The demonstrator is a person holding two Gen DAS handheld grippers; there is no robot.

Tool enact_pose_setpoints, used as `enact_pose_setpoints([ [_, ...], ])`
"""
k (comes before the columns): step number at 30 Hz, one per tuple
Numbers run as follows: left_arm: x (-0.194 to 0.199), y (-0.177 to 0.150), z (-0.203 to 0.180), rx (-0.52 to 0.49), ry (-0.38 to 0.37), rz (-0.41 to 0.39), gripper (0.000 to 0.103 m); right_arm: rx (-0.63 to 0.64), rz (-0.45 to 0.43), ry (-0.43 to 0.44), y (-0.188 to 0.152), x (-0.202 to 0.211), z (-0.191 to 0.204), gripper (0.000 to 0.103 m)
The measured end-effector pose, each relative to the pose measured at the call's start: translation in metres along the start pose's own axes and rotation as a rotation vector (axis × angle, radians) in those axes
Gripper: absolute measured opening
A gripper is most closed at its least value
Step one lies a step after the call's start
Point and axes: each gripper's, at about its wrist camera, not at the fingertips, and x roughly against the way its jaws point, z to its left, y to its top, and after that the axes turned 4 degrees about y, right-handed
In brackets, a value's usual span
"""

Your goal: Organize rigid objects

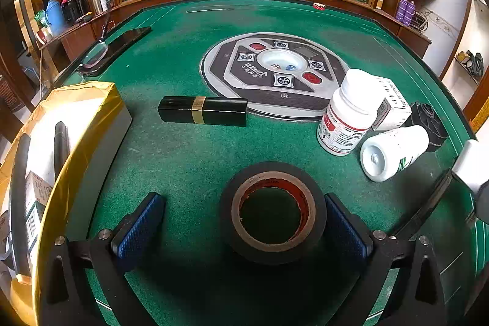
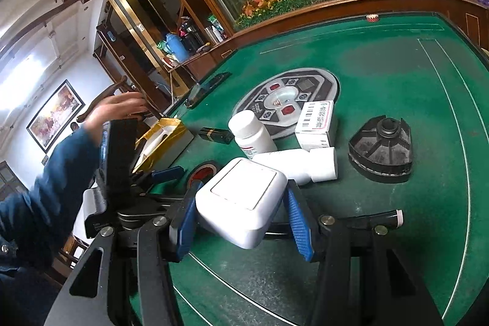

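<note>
A black tape roll (image 1: 272, 213) lies flat on the green felt between the fingers of my left gripper (image 1: 241, 199), which is open; the roll sits close to the right pad (image 1: 345, 225), with a gap to the left one. My right gripper (image 2: 241, 219) is shut on a white wall switch (image 2: 241, 200), held just above the felt. That switch also shows at the right edge of the left wrist view (image 1: 470, 167). Ahead lie a black lipstick tube (image 1: 203, 111), an upright white pill bottle (image 1: 348, 112), a toppled white bottle (image 1: 394, 152), a white carton (image 1: 392, 103) and a black fan-shaped part (image 2: 382, 148).
A yellow-taped box (image 1: 88, 100) with several items inside stands at the left. The round control panel (image 1: 275, 72) is set into the table's middle. A phone (image 1: 122, 45) and glasses rest on the far left rim. A person's hand (image 2: 119, 109) and blue sleeve hold the left gripper.
</note>
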Motion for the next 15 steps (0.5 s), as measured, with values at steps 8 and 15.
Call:
enact_pose_setpoints([
  [8, 0.0, 0.0, 0.0, 0.0, 0.0, 0.0, 0.103, 0.019, -0.018, 0.031, -0.001, 0.004, 0.009, 0.052],
  [15, 0.001, 0.0, -0.004, 0.063, 0.05, 0.005, 0.103, 0.029, -0.047, 0.025, -0.002, 0.009, 0.011, 0.052],
])
